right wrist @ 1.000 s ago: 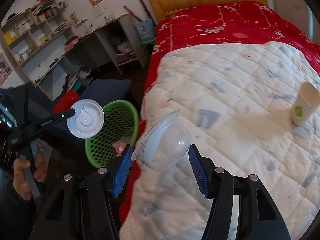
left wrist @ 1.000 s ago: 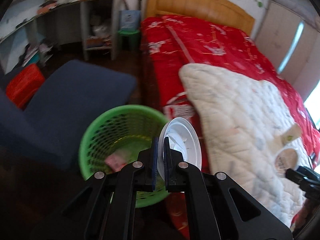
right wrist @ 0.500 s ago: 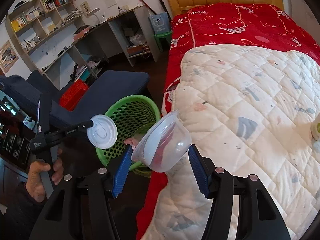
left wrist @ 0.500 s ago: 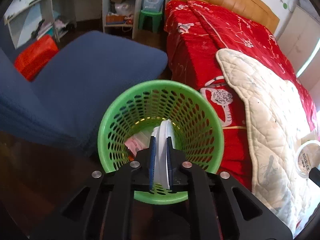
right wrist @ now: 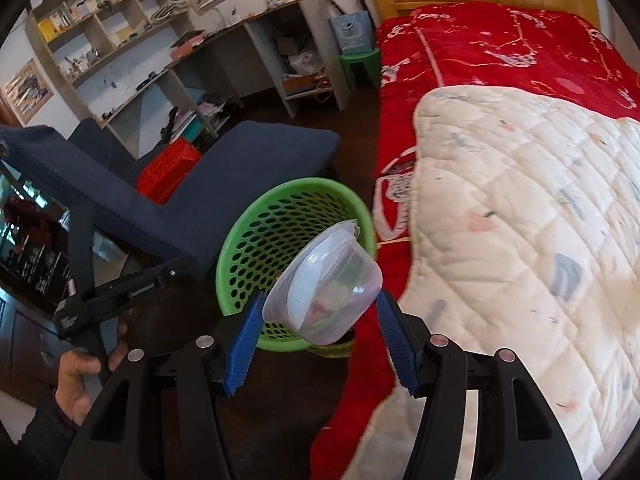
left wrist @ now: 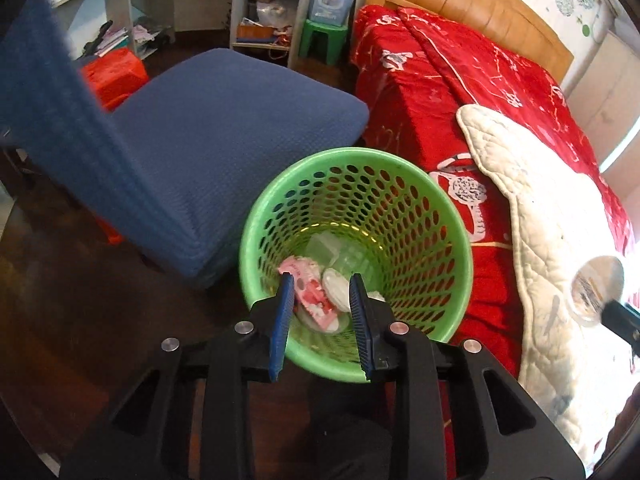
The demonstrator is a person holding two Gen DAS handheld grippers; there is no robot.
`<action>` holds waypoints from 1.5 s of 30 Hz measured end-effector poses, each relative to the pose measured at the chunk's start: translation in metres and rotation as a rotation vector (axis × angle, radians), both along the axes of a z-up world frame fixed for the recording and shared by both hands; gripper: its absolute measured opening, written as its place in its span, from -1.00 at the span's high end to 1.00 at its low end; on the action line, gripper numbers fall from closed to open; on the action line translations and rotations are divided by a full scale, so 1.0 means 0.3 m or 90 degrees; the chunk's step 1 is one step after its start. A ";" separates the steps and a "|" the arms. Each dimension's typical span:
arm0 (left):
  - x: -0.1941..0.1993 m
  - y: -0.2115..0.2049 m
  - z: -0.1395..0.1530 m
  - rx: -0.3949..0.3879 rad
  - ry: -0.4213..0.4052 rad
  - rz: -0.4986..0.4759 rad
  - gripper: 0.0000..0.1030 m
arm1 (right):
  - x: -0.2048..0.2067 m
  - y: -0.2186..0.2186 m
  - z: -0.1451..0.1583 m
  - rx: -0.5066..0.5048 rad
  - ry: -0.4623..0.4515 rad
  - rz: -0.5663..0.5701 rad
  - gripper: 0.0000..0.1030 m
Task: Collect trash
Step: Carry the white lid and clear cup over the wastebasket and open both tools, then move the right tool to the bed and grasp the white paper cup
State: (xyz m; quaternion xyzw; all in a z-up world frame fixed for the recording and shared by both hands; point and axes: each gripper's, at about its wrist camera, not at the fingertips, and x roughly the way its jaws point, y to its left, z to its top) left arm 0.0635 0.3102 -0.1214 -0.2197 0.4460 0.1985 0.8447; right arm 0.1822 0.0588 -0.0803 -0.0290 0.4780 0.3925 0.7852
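Observation:
A green perforated trash basket stands on the dark floor between a blue chair and the bed; it also shows in the right wrist view. Inside lie a pink wrapper, clear plastic and the white lid. My left gripper is open and empty just above the basket's near rim. My right gripper is shut on a clear plastic cup, held tilted in front of the basket, beside the bed edge. The cup shows at the right edge of the left wrist view.
A blue padded chair stands left of the basket. The bed with a red cover and a cream quilt is on the right. A red box, shelves and a green stool stand at the back.
My left gripper has opened over the basket and the white lid has dropped in. My right gripper has carried the clear cup left, closer to the basket.

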 end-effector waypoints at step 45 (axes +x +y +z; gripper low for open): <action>-0.080 -0.220 0.112 0.006 -0.047 -0.061 -0.14 | 0.043 -0.334 0.025 -0.045 -0.046 -0.127 -0.33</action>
